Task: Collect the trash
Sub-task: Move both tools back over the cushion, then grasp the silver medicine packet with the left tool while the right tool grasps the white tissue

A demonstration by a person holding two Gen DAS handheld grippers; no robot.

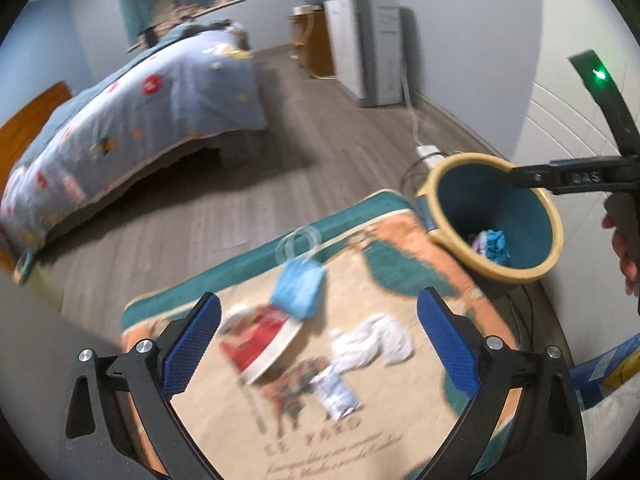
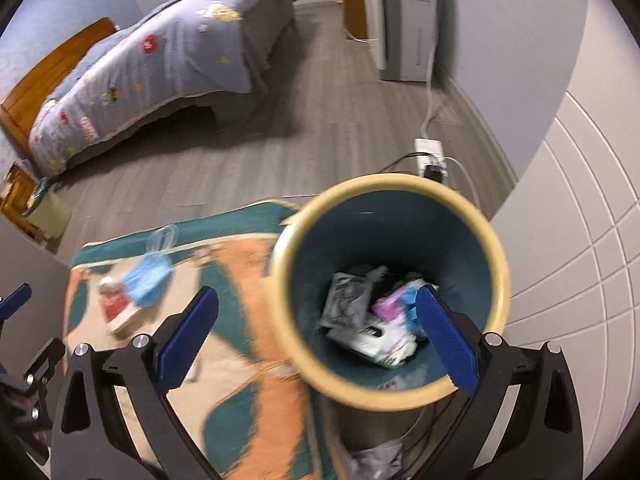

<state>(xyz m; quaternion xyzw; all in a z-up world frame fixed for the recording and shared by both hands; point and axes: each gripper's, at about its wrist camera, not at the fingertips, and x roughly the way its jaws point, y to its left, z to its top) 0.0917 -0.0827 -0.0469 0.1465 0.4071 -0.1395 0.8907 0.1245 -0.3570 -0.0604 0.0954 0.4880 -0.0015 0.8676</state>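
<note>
A round bin with a yellow rim and teal inside stands at the rug's corner, with several wrappers lying in its bottom. My right gripper hangs open and empty just above it, one blue pad over the opening. In the left wrist view one of the right gripper's fingers reaches over the bin's rim. My left gripper is open and empty above the patterned rug. Below it lie a blue face mask, a red and white packet, a crumpled white tissue and a small wrapper.
A bed with a blue quilt fills the left. A white cabinet stands by the far wall, and a power strip with cables lies just behind the bin. A white panelled surface is close on the right.
</note>
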